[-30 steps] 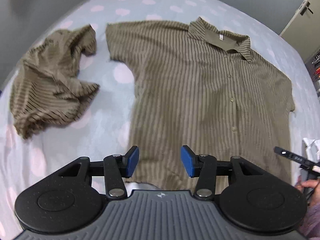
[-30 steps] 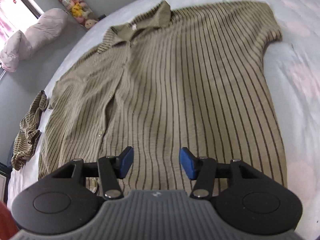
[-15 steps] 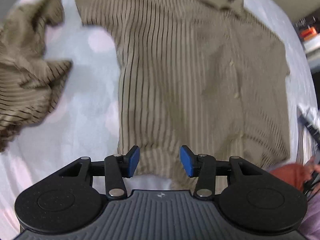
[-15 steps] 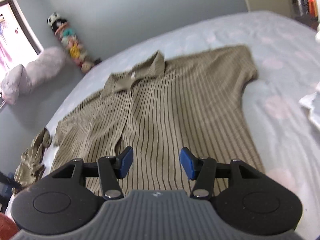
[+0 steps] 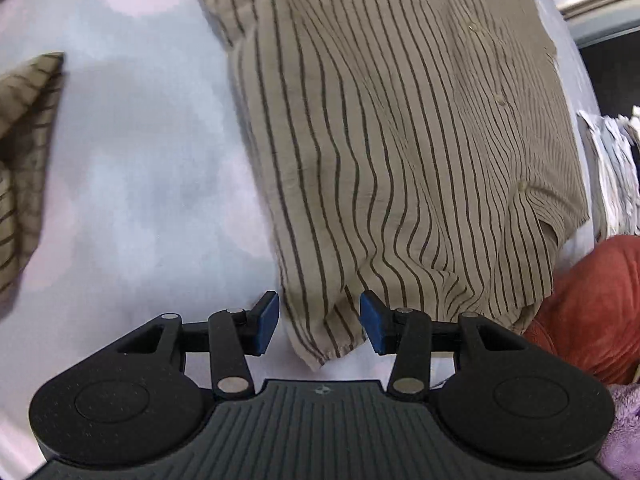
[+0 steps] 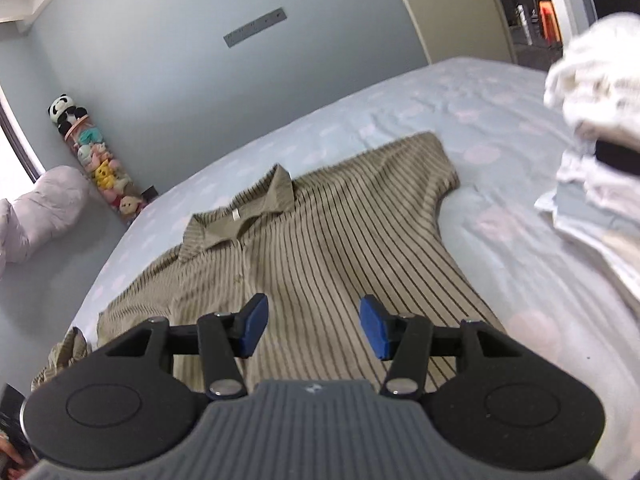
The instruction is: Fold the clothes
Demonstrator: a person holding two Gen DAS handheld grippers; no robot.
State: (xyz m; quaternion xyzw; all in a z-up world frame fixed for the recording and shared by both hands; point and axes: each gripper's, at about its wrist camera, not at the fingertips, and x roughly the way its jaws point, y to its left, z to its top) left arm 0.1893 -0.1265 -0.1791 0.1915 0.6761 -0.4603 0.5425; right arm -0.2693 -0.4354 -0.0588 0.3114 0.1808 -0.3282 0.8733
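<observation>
Two claws, both released: the left claw straddles the striped shirt's hem corner without pinching, and the right claw hovers above the shirt, spread flat on the bed. Best bite deep past the hem (fabric's rippled there) before lifting.

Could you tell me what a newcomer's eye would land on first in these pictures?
First, the olive striped shirt spread flat, collar away from the camera, across the pale blue bed. Next, the left tongs, blue pads open, with the shirt's near hem corner between them. On the far left, soft toys are stacked against the wall.
</observation>
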